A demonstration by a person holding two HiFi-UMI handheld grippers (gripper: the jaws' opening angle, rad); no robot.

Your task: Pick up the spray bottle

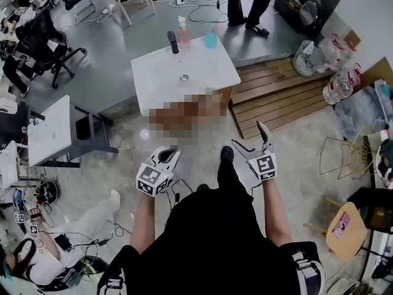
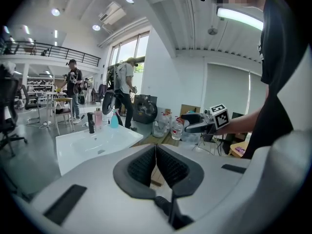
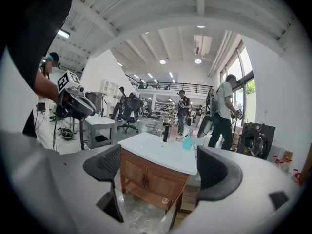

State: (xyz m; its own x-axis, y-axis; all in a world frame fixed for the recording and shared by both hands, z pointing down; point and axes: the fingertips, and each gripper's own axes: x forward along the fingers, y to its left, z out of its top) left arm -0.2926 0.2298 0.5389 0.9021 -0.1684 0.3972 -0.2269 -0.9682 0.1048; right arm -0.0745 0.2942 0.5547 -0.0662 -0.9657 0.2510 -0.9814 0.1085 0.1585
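Observation:
A small blue spray bottle [image 1: 210, 39] stands at the far edge of a white sink top [image 1: 202, 78], beside a pink bottle [image 1: 183, 35] and a black faucet [image 1: 174, 42]. Both grippers hang well short of the sink, over the floor. My left gripper [image 1: 167, 156] is shut with nothing in it; its pads meet in the left gripper view [image 2: 156, 162], where the blue spray bottle [image 2: 114, 120] is far ahead. My right gripper [image 1: 252, 139] is open and empty. In the right gripper view [image 3: 163, 167] the blue spray bottle [image 3: 187, 141] shows between the jaws, far off.
The sink top rests on a wooden cabinet [image 3: 151, 179]. Wooden pallets [image 1: 276, 97] lie to its right, with large water jugs [image 1: 338, 85] beyond. A white desk [image 1: 49, 131] and office chairs [image 1: 43, 42] are at the left. A person [image 1: 245, 5] stands behind the sink.

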